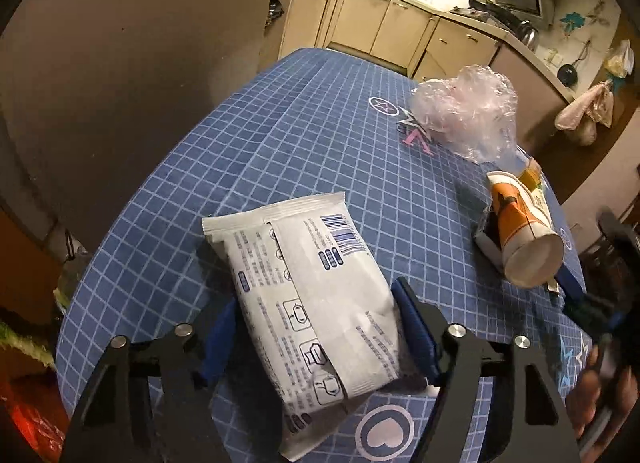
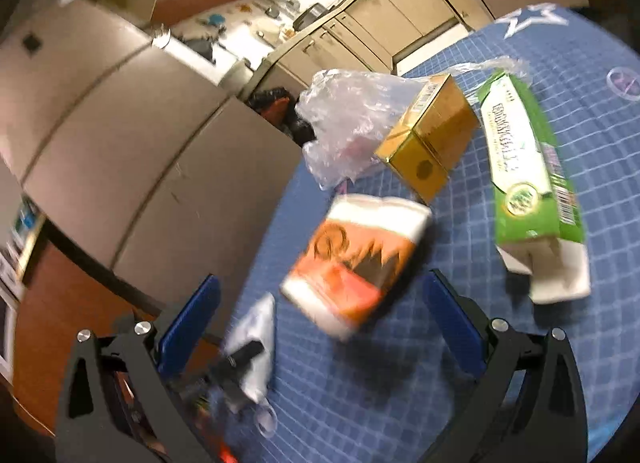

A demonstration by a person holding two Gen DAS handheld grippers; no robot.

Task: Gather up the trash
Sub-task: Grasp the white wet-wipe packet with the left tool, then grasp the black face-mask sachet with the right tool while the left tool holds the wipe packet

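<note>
My left gripper (image 1: 316, 327) is shut on a white wet-wipes pack (image 1: 312, 295) with blue print, its blue pads pressed on both sides, over the blue grid tablecloth (image 1: 280, 143). An orange-and-white paper cup (image 1: 524, 235) lies on its side to the right. In the right wrist view the same cup (image 2: 356, 255) lies between the wide-apart blue fingers of my open right gripper (image 2: 320, 303), blurred. A crumpled clear plastic bag (image 2: 344, 123), a gold box (image 2: 428, 135) and a green carton (image 2: 528, 167) lie beyond it. The bag also shows in the left wrist view (image 1: 468, 107).
The round table's edge (image 2: 272, 231) runs just left of the cup, with beige cabinets (image 2: 140, 151) beyond. Kitchen counters (image 1: 400, 23) stand behind the table. The left gripper and wipes pack (image 2: 252, 347) show blurred at lower left of the right wrist view.
</note>
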